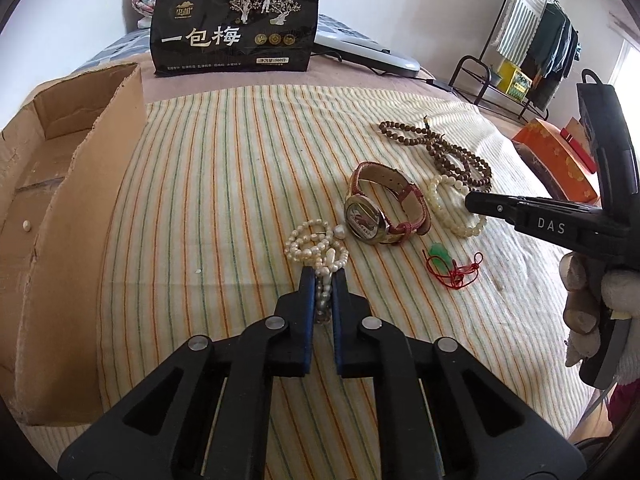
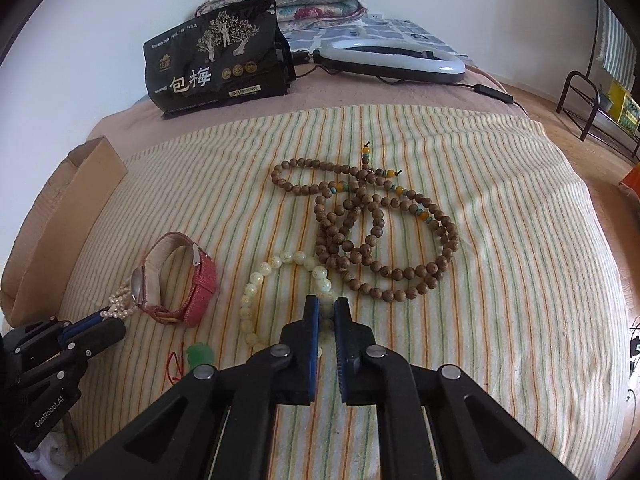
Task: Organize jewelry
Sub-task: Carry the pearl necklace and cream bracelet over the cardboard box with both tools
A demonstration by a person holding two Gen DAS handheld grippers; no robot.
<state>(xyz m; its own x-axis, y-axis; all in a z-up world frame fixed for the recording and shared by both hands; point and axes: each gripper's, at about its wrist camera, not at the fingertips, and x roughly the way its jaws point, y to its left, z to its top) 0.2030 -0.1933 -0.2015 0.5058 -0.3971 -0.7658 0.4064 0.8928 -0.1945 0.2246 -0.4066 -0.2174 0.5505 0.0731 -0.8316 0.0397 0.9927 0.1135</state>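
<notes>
Jewelry lies on a striped cloth (image 1: pixel 208 184). My left gripper (image 1: pixel 323 276) is shut on a white pearl necklace (image 1: pixel 314 242), whose coils lie just ahead of the tips. A red-strapped watch (image 1: pixel 384 204) lies to its right, then a green pendant on red cord (image 1: pixel 442 258). My right gripper (image 2: pixel 326 305) is shut on a cream bead bracelet (image 2: pixel 276 268), near its right side. A long brown wooden bead necklace (image 2: pixel 384 232) lies just beyond. The watch (image 2: pixel 176 280) and left gripper (image 2: pixel 96 326) show at left in the right wrist view.
An open cardboard box (image 1: pixel 60 208) stands at the cloth's left edge, with one pearl inside. A black snack bag (image 1: pixel 236 28) and a white ring lamp (image 2: pixel 394 58) sit at the back. An orange box (image 1: pixel 560 160) and a clothes rack (image 1: pixel 528 52) are at right.
</notes>
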